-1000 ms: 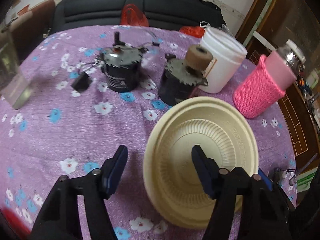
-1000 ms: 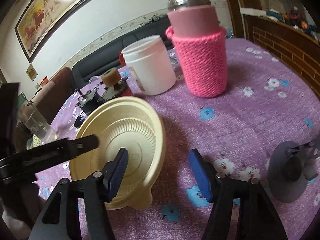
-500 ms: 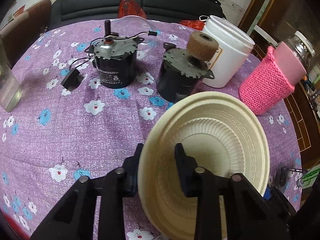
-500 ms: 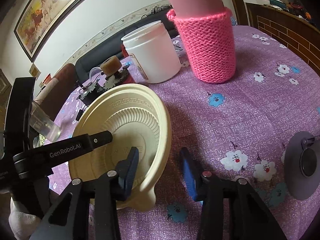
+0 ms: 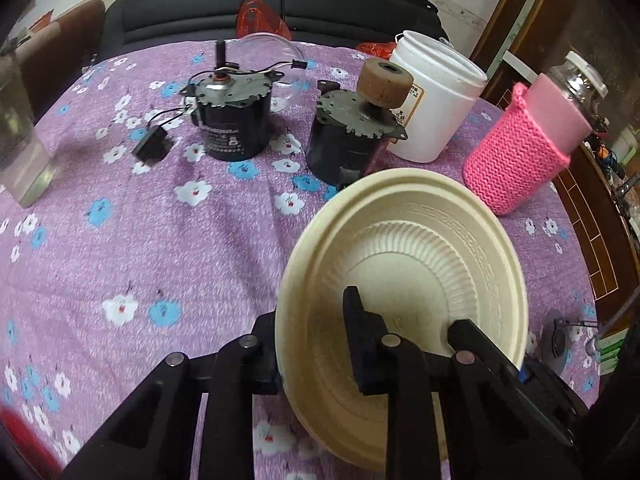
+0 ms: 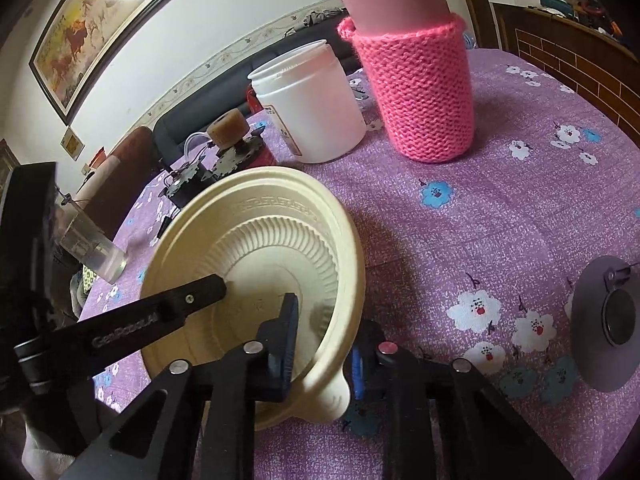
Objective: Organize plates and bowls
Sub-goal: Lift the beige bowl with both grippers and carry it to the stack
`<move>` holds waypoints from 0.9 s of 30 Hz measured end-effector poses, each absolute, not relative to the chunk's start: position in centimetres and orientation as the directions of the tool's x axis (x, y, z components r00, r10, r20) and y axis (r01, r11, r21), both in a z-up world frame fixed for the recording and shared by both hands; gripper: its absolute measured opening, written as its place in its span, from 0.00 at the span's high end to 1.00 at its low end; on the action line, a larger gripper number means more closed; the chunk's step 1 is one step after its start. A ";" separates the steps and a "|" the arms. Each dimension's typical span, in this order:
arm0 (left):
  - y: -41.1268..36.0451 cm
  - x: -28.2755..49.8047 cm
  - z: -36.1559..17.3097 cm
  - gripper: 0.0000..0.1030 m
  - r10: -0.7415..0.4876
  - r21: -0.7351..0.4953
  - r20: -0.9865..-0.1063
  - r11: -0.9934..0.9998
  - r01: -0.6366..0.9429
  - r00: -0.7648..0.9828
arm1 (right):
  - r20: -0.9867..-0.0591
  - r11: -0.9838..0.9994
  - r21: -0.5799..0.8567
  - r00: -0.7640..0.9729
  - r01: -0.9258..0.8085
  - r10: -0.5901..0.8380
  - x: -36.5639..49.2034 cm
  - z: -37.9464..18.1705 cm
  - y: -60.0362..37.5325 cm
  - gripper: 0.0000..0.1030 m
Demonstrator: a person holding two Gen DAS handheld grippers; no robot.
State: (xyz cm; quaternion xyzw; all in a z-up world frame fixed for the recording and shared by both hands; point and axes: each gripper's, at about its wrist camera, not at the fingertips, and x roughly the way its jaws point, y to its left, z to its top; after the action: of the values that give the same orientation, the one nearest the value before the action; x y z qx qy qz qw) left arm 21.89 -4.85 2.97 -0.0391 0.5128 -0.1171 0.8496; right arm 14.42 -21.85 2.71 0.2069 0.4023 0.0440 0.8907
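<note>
A cream ribbed bowl (image 5: pixel 420 248) sits on the purple flowered tablecloth (image 5: pixel 160 248), with what looks like a second one nested under it. My left gripper (image 5: pixel 310 336) straddles its left rim, one finger inside and one outside. The jaws are closing, with the wall pinched between them. In the right wrist view the same bowl (image 6: pixel 272 240) has my right gripper (image 6: pixel 324 344) across its near right rim beside a small tab. Those jaws are also closing on the wall. The left gripper's finger (image 6: pixel 180 308) reaches in from the left.
Behind the bowl stand two black motors (image 5: pixel 232 120) (image 5: pixel 352 148), a white jar (image 5: pixel 432 108) and a bottle in a pink knitted sleeve (image 5: pixel 520 152). A glass (image 5: pixel 20 140) is far left. A grey disc (image 6: pixel 608 320) lies to the right.
Both grippers went from wide open to closed across the bowl's rim, one finger inside and one outside. The left gripper slid slightly over the rim.
</note>
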 end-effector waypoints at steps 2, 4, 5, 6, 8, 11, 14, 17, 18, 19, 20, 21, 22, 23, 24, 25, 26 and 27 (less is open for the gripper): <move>-4.2 21.4 3.2 0.77 -0.233 -0.183 -0.860 0.971 0.150 0.454 | -0.691 0.908 0.412 0.674 0.070 0.262 14.1 3.0 -21.5 0.79; -3.3 20.5 3.4 0.77 -0.231 -0.189 -0.859 0.972 0.137 0.456 | -0.684 0.911 0.410 0.677 0.051 0.270 13.7 3.4 -21.1 0.79; -2.8 20.1 3.4 0.77 -0.232 -0.194 -0.859 0.973 0.128 0.456 | -0.681 0.912 0.409 0.678 0.041 0.275 13.5 3.6 -20.7 0.80; -2.2 19.7 3.5 0.77 -0.233 -0.201 -0.859 0.973 0.118 0.455 | -0.681 0.912 0.408 0.677 0.034 0.279 13.3 3.7 -20.4 0.80; -1.1 18.9 4.0 0.77 -0.237 -0.214 -0.857 0.972 0.101 0.458 | -0.680 0.911 0.412 0.671 0.019 0.294 13.0 4.0 -19.6 0.80; 0.7 17.5 5.0 0.77 -0.233 -0.220 -0.850 0.972 0.084 0.473 | -0.678 0.909 0.416 0.665 -0.006 0.314 11.9 4.6 -18.2 0.80; 1.7 15.7 6.3 0.77 -0.222 -0.210 -0.837 0.974 0.081 0.501 | -0.668 0.911 0.410 0.669 -0.034 0.326 10.4 5.6 -16.7 0.80; 2.8 13.5 7.4 0.77 -0.220 -0.210 -0.823 0.974 0.081 0.524 | -0.660 0.912 0.406 0.673 -0.052 0.332 9.0 6.6 -15.7 0.80; 3.2 12.8 7.8 0.77 -0.222 -0.211 -0.818 0.974 0.081 0.531 | -0.658 0.912 0.406 0.673 -0.060 0.338 8.4 6.9 -15.3 0.80; 3.6 12.0 8.3 0.77 -0.225 -0.215 -0.811 0.973 0.082 0.540 | -0.656 0.911 0.407 0.673 -0.065 0.341 7.9 7.0 -15.2 0.80; 3.9 11.3 8.8 0.77 -0.227 -0.219 -0.804 0.972 0.082 0.549 | -0.654 0.911 0.407 0.672 -0.073 0.346 7.3 7.3 -14.8 0.80; 4.4 10.3 9.4 0.77 -0.230 -0.223 -0.795 0.971 0.082 0.562 | -0.652 0.910 0.408 0.673 -0.079 0.350 6.8 7.6 -14.6 0.80; 4.7 9.6 9.8 0.77 -0.229 -0.224 -0.788 0.971 0.081 0.571 | -0.648 0.908 0.411 0.672 -0.086 0.357 6.3 7.8 -14.2 0.80; 5.0 8.9 10.3 0.77 -0.228 -0.226 -0.780 0.971 0.079 0.583 | -0.645 0.905 0.415 0.671 -0.094 0.365 5.7 8.2 -13.8 0.80; 5.5 7.9 11.0 0.77 -0.223 -0.225 -0.769 0.972 0.073 0.599 | -0.640 0.903 0.417 0.671 -0.105 0.374 5.2 8.5 -13.4 0.80; 5.8 7.1 11.4 0.77 -0.219 -0.223 -0.762 0.972 0.070 0.609 | -0.636 0.902 0.417 0.673 -0.114 0.378 4.7 8.9 -13.1 0.80; 6.2 6.5 11.7 0.77 -0.216 -0.223 -0.755 0.972 0.067 0.619 | -0.631 0.903 0.411 0.676 -0.126 0.382 4.1 9.4 -12.6 0.80; 6.8 5.4 12.3 0.77 -0.210 -0.223 -0.745 0.973 0.059 0.633 | -0.626 0.904 0.404 0.679 -0.138 0.383 3.5 9.8 -12.1 0.80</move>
State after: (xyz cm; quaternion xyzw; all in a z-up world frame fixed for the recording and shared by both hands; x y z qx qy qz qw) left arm 5.41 6.76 12.26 -0.0891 0.4215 -0.0747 0.8993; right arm 3.47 -12.05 9.83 0.1641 0.3738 0.1446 0.9014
